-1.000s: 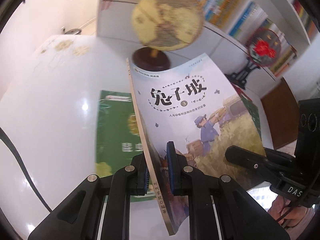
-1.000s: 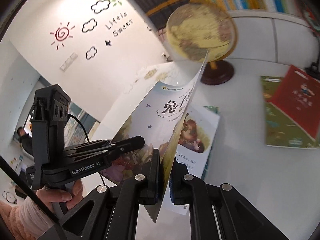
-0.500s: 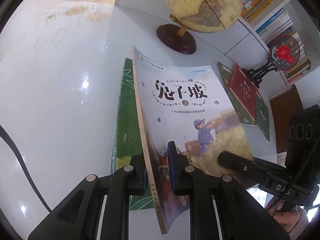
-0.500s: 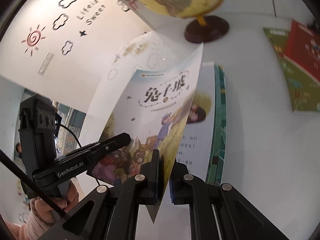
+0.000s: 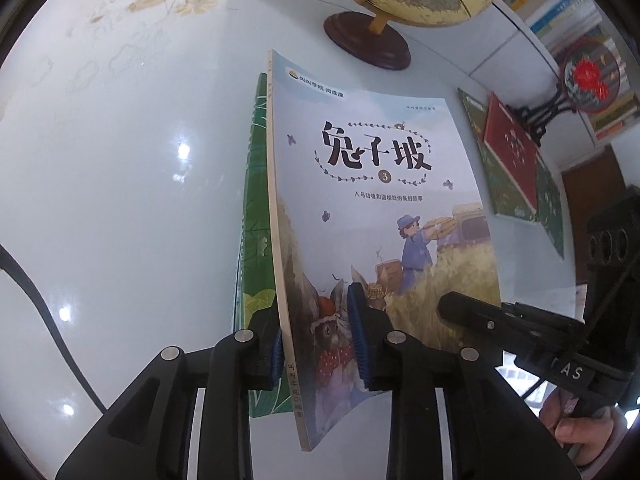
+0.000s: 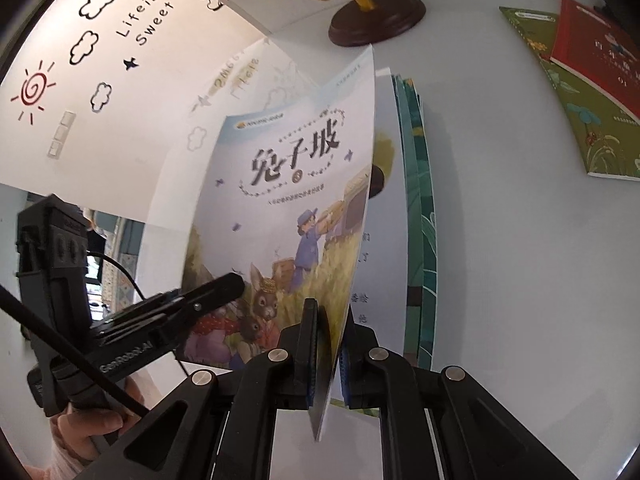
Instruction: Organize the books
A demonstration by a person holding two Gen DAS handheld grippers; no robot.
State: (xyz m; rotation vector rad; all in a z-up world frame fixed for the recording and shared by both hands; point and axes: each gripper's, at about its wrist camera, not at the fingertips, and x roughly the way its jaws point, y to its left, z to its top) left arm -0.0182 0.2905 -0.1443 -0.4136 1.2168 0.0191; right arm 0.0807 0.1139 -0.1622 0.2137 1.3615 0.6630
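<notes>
Pale blue rabbit book [image 5: 384,208] with farmer picture, above a green book [image 5: 256,240], left gripper [image 5: 316,340] letting go, jaws opening, right gripper [image 6: 326,352] pinching its edge

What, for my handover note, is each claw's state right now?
Left claw: opening, rabbit book between its pads, not gripped.
Right claw: closed on that book's edge.

Bright, even light; small glare spots dot the glossy white table [image 5: 120,200]; fisheye bending and dark vignette at edges.
</notes>
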